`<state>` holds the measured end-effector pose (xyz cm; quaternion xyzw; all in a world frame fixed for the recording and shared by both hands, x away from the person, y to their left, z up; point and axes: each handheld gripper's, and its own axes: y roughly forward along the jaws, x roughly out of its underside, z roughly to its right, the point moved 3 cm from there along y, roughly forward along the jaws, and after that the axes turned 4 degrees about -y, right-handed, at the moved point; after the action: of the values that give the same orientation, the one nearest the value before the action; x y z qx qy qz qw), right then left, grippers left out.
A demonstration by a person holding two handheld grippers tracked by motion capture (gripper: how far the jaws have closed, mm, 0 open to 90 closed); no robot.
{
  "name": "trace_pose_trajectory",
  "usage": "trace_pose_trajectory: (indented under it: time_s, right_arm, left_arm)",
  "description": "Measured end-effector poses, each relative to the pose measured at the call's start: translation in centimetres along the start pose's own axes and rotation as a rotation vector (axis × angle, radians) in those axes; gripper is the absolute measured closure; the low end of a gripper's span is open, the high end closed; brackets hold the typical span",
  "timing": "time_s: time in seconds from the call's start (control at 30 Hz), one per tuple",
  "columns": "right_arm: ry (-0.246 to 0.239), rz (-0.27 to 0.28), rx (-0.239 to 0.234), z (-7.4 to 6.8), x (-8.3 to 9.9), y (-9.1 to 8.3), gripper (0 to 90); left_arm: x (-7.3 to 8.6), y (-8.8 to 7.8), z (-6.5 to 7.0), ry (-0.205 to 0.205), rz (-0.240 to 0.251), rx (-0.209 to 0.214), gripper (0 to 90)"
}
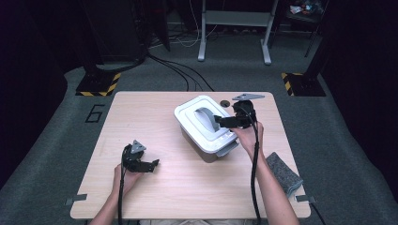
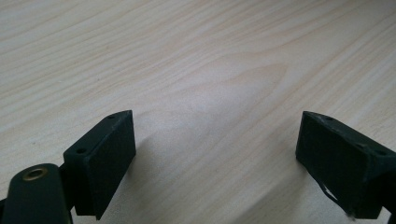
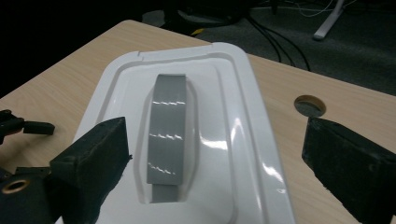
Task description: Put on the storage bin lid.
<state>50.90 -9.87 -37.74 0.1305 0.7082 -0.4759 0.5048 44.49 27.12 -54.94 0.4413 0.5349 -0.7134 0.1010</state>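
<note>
A white box with a white lid [image 1: 204, 123] stands in the middle of the wooden table [image 1: 155, 117]. A grey handle [image 1: 206, 118] lies flat in the lid's recess. My right gripper [image 1: 220, 121] hovers at the box's right end, pointing left over the lid. In the right gripper view its jaws stand wide apart on either side of the grey handle [image 3: 168, 135], touching nothing, so the right gripper [image 3: 215, 158] is open. My left gripper [image 1: 155, 164] rests low at the table's front left, away from the box. It is open over bare wood [image 2: 215, 154].
A folded grey cloth [image 1: 284, 173] lies at the table's front right edge. A round cable hole [image 1: 225, 102] sits just behind the box. A grey latch [image 1: 228, 148] hangs at the box's near end. Cables and a stand's legs [image 1: 234, 33] are on the floor beyond.
</note>
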Motion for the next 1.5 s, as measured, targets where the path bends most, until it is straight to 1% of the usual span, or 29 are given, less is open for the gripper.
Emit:
trace_pose_trajectory:
  time_s: [0.1, 0.13, 0.17, 0.2, 0.23, 0.3, 0.33, 0.43, 0.47, 0.5, 0.6, 0.67, 0.7, 0.73, 0.83, 0.87, 0.9, 0.93, 1.0, 1.2, 1.23, 1.27, 1.3, 1.33, 1.4, 1.43, 1.47, 1.5]
  right_arm:
    - [0.002, 0.018, 0.022, 0.6, 0.1, -0.7, 5.3]
    - [0.010, 0.030, 0.043, 1.3, 0.4, -1.4, 5.0]
    - [0.013, 0.038, 0.057, 1.6, 0.5, -1.7, 4.8]
    - [0.013, 0.038, 0.057, 1.6, 0.5, -1.7, 4.8]
    - [0.015, 0.046, 0.072, 2.1, 0.7, -2.1, 4.6]
    - [0.034, 0.062, 0.092, 3.1, 1.2, -2.8, 4.4]
    - [0.046, 0.072, 0.116, 3.9, 1.7, -3.3, 4.3]
    - [0.079, 0.077, 0.144, 5.1, 2.7, -3.8, 4.1]
    - [0.090, 0.082, 0.163, 5.8, 3.3, -4.0, 4.1]
    - [0.097, 0.081, 0.171, 6.1, 3.7, -4.1, 4.0]
    - [0.140, 0.074, 0.205, 7.7, 5.4, -4.3, 3.6]
    - [0.172, 0.061, 0.225, 8.4, 6.7, -4.1, 3.5]
    - [0.177, 0.056, 0.229, 8.7, 7.1, -4.0, 3.4]
    - [0.198, 0.035, 0.234, 9.1, 8.0, -3.7, 3.2]
    - [0.229, -0.001, 0.241, 9.8, 9.9, -2.6, 2.9]
    - [0.249, -0.012, 0.245, 10.0, 10.8, -2.1, 2.9]
    - [0.249, -0.012, 0.245, 10.0, 10.8, -2.1, 2.9]
    - [0.281, -0.035, 0.245, 10.4, 12.2, -1.2, 2.8]
    - [0.296, -0.051, 0.243, 10.6, 12.9, -0.6, 2.8]
    - [0.329, -0.143, 0.227, 10.6, 15.0, 2.3, 2.3]
    - [0.320, -0.165, 0.220, 10.7, 15.4, 2.8, 1.7]
    - [0.320, -0.165, 0.220, 10.7, 15.4, 2.8, 1.7]
    - [0.339, -0.189, 0.207, 10.7, 15.9, 3.5, 1.6]
    - [0.349, -0.199, 0.205, 10.7, 16.1, 3.7, 1.5]
    - [0.328, -0.187, 0.216, 10.8, 16.3, 3.9, 1.9]
    - [0.328, -0.187, 0.216, 10.8, 16.3, 3.9, 1.9]
    - [0.300, -0.186, 0.244, 10.5, 16.4, 4.0, 2.8]
    - [0.290, -0.189, 0.252, 10.3, 16.4, 4.0, 2.8]
  left_arm:
    - [0.0, 0.0, 0.0, 0.002, 0.000, 0.001, 11.7]
    - [0.0, 0.0, 0.0, 0.001, 0.000, 0.001, 11.7]
    - [0.0, 0.0, 0.0, 0.001, 0.000, 0.001, 11.7]
    - [0.0, 0.0, 0.0, 0.001, 0.000, 0.001, 11.7]
    - [0.0, 0.0, 0.0, 0.001, 0.000, 0.001, 11.7]
    - [0.0, 0.0, 0.0, 0.000, 0.000, 0.000, 11.7]
    - [0.0, 0.0, 0.0, 0.002, 0.000, 0.001, 11.7]
    - [0.0, 0.0, 0.0, 0.001, 0.000, 0.000, 11.7]
    - [0.0, 0.0, 0.0, 0.002, 0.000, 0.001, 11.7]
    - [0.0, 0.0, 0.0, 0.000, 0.000, 0.000, 11.7]
    - [0.0, 0.0, 0.0, 0.001, 0.000, 0.001, 11.7]
    - [0.0, 0.0, 0.0, 0.001, 0.000, 0.001, 11.7]
    - [0.0, 0.0, 0.0, 0.001, 0.000, 0.001, 11.7]
    - [0.0, 0.0, 0.0, 0.000, 0.000, 0.000, 11.7]
    - [0.0, 0.0, 0.0, 0.000, 0.001, 0.000, 11.7]
    - [0.0, 0.0, 0.0, 0.002, 0.000, 0.001, 11.7]
    - [0.0, 0.0, 0.0, 0.002, 0.000, 0.001, 11.7]
    - [0.0, 0.0, 0.0, -0.001, 0.001, 0.000, 11.7]
    - [0.0, 0.0, 0.0, 0.000, 0.001, 0.000, 11.7]
    - [0.0, 0.0, 0.0, 0.001, 0.000, 0.001, 11.7]
    - [0.0, 0.0, 0.0, 0.000, 0.000, 0.000, 11.7]
    - [0.0, 0.0, 0.0, 0.000, 0.000, 0.000, 11.7]
    - [0.0, 0.0, 0.0, 0.001, 0.000, 0.000, 11.7]
    - [0.0, 0.0, 0.0, 0.002, -0.001, 0.001, 11.7]
    - [0.0, 0.0, 0.0, 0.002, -0.001, 0.001, 11.7]
    - [0.0, 0.0, 0.0, 0.002, -0.001, 0.001, 11.7]
    - [0.0, 0.0, 0.0, 0.002, 0.000, 0.001, 11.7]
    - [0.0, 0.0, 0.0, 0.002, 0.000, 0.001, 11.7]
